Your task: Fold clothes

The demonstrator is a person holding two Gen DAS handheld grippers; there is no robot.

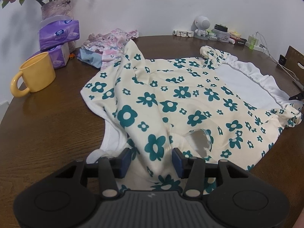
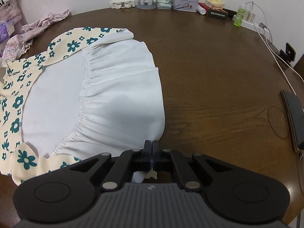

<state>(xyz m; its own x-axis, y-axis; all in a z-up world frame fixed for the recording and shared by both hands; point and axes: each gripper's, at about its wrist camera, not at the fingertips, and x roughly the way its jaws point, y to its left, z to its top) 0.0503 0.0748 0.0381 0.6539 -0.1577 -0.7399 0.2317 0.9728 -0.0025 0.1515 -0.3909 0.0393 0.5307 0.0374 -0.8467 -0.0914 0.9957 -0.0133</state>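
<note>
My left gripper [image 1: 152, 161] is released: its two blue pads stand apart, with a raised fold of the floral garment [image 1: 171, 104] lying between them, near the neck opening. My right gripper [image 2: 151, 153] is clenched on the garment's white ruffled hem [image 2: 121, 98], the fabric pinched between the closed pads at the hem's near corner, with a scrap of cloth showing behind them. The garment lies spread on the brown wooden table [image 2: 218, 76], cream with teal flowers, its white lining turned outward at the hem end. Beyond it, on my left: a yellow mug [image 1: 36, 74], contents not visible; purple tissue packs [image 1: 58, 34]; a vase [image 1: 57, 9] holding flowers; a heap of pink clothes [image 1: 110, 41]. A metal tin [image 2: 184, 3] stands closed by the wall.
</note>
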